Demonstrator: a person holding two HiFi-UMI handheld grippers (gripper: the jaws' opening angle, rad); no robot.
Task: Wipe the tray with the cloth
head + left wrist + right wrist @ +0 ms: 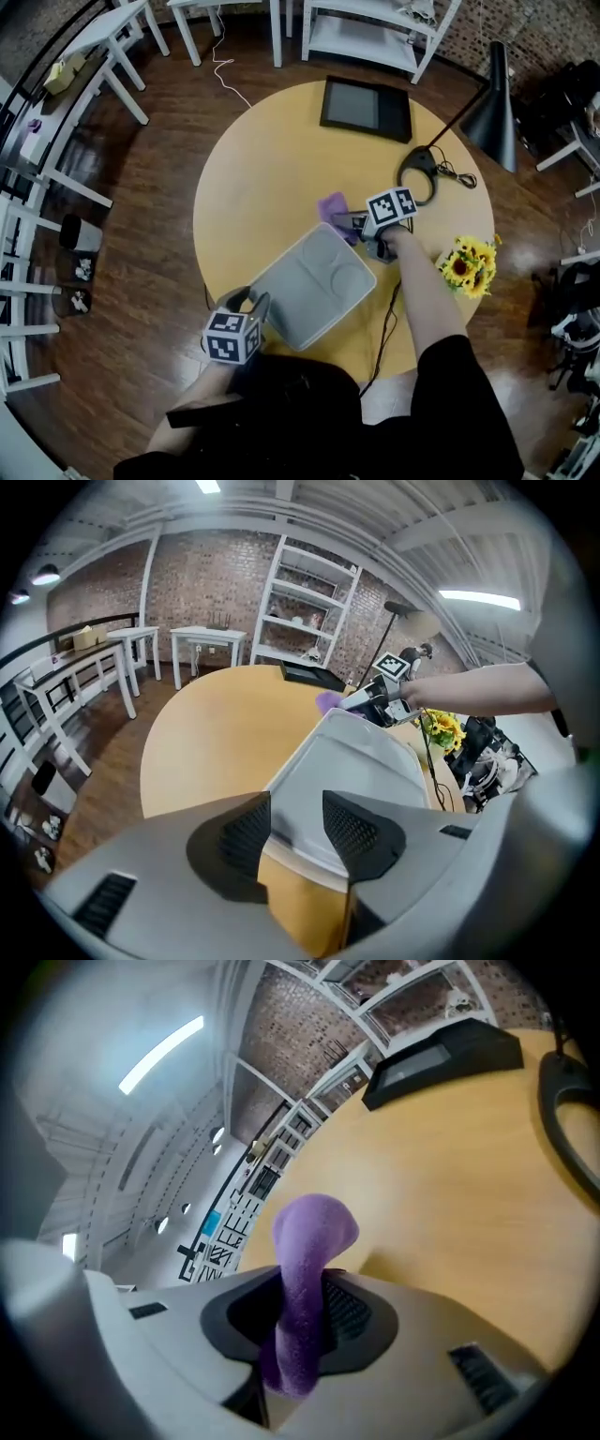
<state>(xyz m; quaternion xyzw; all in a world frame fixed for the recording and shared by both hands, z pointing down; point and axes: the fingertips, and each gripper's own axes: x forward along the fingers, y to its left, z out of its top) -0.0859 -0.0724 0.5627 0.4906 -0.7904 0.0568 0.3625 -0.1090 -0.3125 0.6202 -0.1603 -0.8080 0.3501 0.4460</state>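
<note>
Cloth [309,1232] is soft, limp, light; our right tongs [302,1302] pinch it mid-fold. Tray [314,286] looks stiff, slick; we'd clamp its near rim, where left tongs [295,817] stand spread.

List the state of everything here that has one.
left gripper, open, tray rim between its fingers
right gripper, shut on the cloth
cloth, bunched, pinched in the right gripper
tray, empty, lying on the table
black tablet, screen dark, flat on the table

Round wooden table [272,159], black framed panel [366,108] at its far edge, sunflowers [469,264], black lamp [494,103].
</note>
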